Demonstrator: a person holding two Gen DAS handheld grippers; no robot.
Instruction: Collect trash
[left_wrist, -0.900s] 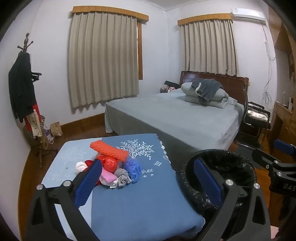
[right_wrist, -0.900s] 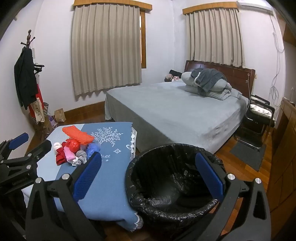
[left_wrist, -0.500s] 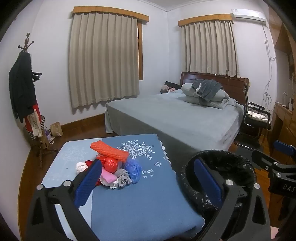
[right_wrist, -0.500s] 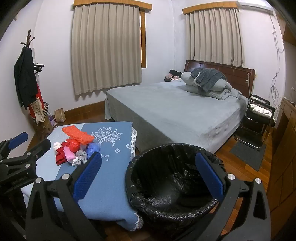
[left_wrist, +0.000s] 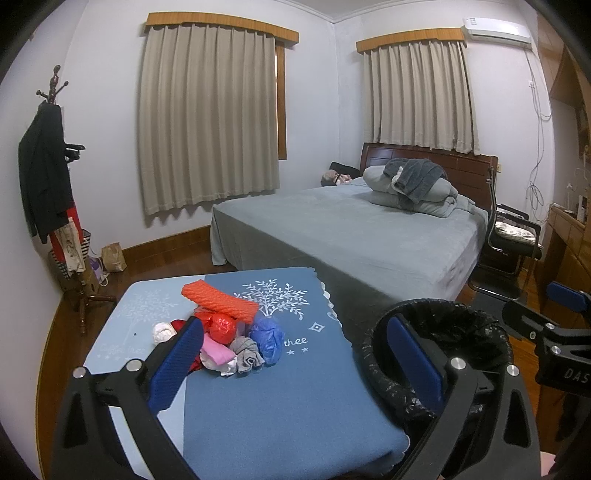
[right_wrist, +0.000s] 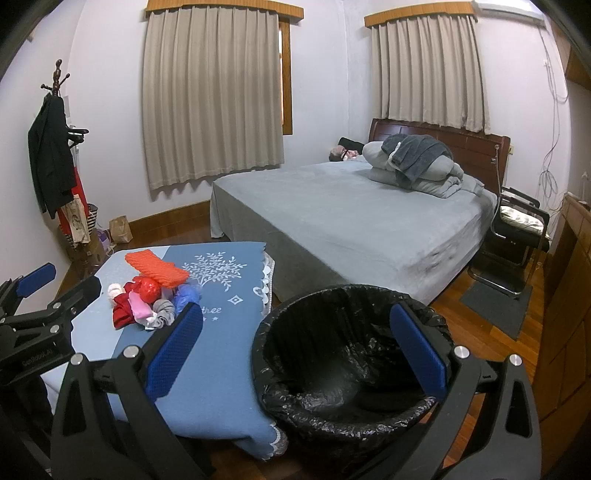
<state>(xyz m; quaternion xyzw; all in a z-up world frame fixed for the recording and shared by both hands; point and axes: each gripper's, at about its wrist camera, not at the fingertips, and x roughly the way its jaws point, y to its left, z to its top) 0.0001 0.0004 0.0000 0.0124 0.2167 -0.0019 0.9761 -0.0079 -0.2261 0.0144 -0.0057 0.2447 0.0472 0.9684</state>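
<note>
Crinkled plastic trash pile (left_wrist: 225, 338) on woven blue cloth (left_wrist: 295, 398), both grippers' fingers (left_wrist: 177, 362) spread, empty.

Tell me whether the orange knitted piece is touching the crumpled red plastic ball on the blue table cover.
Touching. In the left wrist view the orange knitted piece lies directly over the top edge of the red plastic ball, with no blue table cover visible between them.

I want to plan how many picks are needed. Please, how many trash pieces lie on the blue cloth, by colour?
Orange: 1
Red: 2, a shiny ball and a darker piece
Blue: 1
Pink: 1
Grey: 1
White: 1
Total: 7 visible; the pile may hide more.
</note>
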